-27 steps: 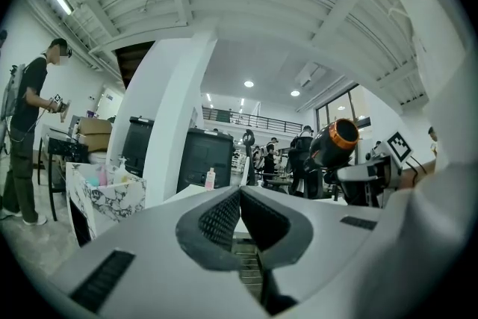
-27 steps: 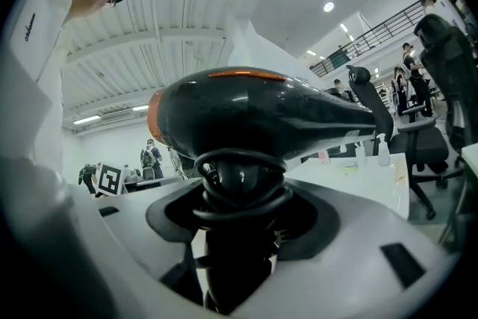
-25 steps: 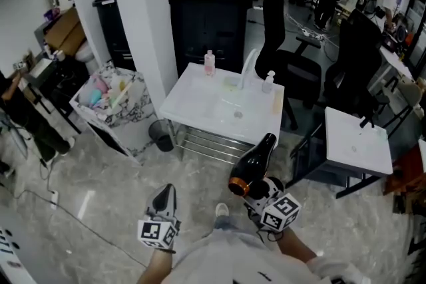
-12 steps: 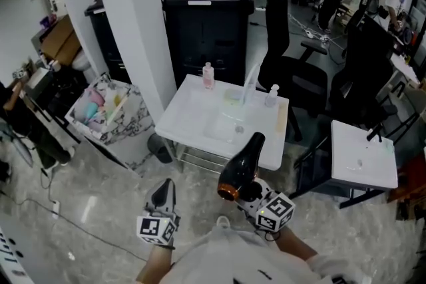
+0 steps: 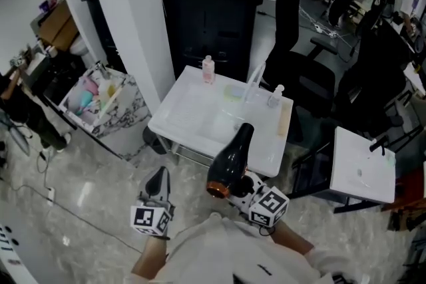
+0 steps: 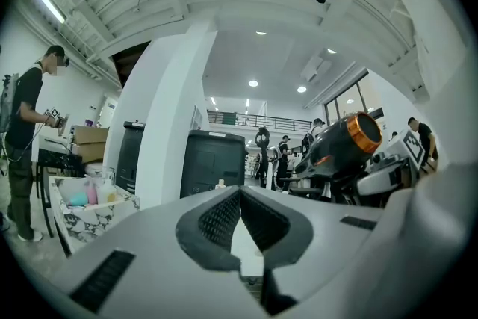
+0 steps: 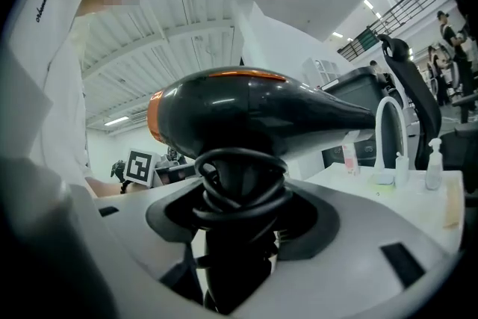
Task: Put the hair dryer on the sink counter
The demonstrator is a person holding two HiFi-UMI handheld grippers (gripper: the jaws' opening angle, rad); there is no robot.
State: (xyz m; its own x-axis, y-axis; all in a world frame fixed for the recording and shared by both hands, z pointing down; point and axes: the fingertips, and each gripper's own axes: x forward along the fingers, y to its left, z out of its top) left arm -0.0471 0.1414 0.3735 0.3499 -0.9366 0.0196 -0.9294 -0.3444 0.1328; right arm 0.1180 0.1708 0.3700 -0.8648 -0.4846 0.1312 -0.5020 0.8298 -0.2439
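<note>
A: How far along is the task, as you judge it?

B: About the middle, I think; the hair dryer [image 5: 229, 163] is not yet on the tabletop [image 5: 183, 120]; it is in the air before the near edge, with its nozzle toward the basin. The right tool [image 5: 243, 188] is clenched on its handle, where the cord [image 7: 239, 183] is wound around; the left tool [image 5: 162, 175] has its jaws pressed together on nothing.

A: So what is left?

B: To bring it over the white surface, to lay it on a bare part, and to let go; the left part of the tabletop looks free, by my judgement.

A: And the count?

B: One hair dryer; two tools; one tap [image 5: 251, 80]; two bottles near it, a pink bottle [image 5: 208, 68] and a clear pump bottle [image 5: 273, 96]; also one second white tabletop [image 5: 363, 163], well apart at the right.
</note>
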